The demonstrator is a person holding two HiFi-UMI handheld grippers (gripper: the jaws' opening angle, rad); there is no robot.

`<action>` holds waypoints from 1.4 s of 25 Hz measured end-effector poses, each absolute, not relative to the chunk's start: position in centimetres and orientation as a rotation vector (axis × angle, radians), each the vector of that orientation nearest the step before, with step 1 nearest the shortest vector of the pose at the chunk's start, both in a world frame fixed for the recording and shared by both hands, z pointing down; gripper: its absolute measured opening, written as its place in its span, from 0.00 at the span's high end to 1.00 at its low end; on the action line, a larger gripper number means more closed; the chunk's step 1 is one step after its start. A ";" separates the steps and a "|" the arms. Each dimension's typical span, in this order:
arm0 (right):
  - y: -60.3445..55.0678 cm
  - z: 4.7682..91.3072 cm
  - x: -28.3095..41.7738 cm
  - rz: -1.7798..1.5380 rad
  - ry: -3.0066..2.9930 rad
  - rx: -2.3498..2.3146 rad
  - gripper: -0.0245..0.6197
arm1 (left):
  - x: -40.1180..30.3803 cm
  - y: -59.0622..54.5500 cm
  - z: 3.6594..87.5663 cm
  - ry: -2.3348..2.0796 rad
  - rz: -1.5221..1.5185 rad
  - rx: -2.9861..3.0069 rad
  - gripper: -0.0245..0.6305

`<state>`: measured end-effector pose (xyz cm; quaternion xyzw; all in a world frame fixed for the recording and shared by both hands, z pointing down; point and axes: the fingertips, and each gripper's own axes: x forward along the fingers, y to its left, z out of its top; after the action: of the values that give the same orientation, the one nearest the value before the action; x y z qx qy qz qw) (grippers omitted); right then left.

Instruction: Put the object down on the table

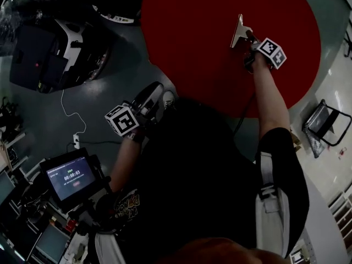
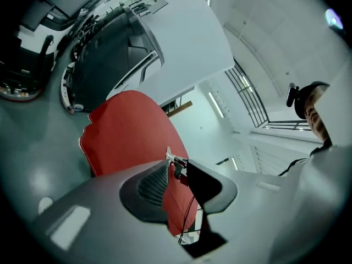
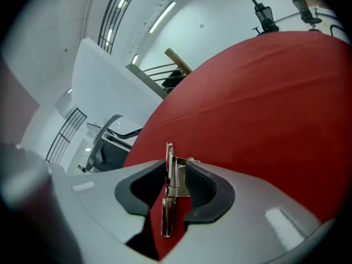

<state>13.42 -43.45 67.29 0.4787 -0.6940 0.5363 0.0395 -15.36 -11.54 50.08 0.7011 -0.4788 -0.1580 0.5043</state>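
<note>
Item: metal clip (image 3: 171,194), btw jaws of R hand-held gripper (image 3: 177,168). Jaws spread, clip released, at red round desk (image 3: 264,103). L hand-held gripper (image 2: 173,175): jaws apart, empty, beside desk edge, over floor (image 1: 110,92).

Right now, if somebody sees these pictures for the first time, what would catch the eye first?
The big round red table fills the top of the head view. Over it, a metal spring clip stands between the jaws of the right gripper. At lower left, a lit screen shows a timer.
</note>
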 end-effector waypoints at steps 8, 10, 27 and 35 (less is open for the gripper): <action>-43.2 65.9 11.4 1.728 -2.231 1.371 0.94 | -18.5 -10.7 50.4 -1.193 -0.396 1.646 0.79; -42.5 64.5 11.4 1.724 -2.252 1.368 0.94 | -17.5 -11.5 50.1 -1.137 -0.389 1.677 0.79; -19.2 38.7 -3.0 1.699 -2.858 0.650 0.94 | -9.5 -17.3 41.7 -0.551 -0.560 1.963 0.67; -14.2 38.9 -6.4 1.585 -2.842 0.572 0.94 | -8.7 -15.9 40.1 -0.403 -0.627 2.006 0.72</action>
<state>-6.45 -14.19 38.87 0.1726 -0.8573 0.4781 -0.0812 -8.66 -15.90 40.12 0.8222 -0.1653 -0.2569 0.4803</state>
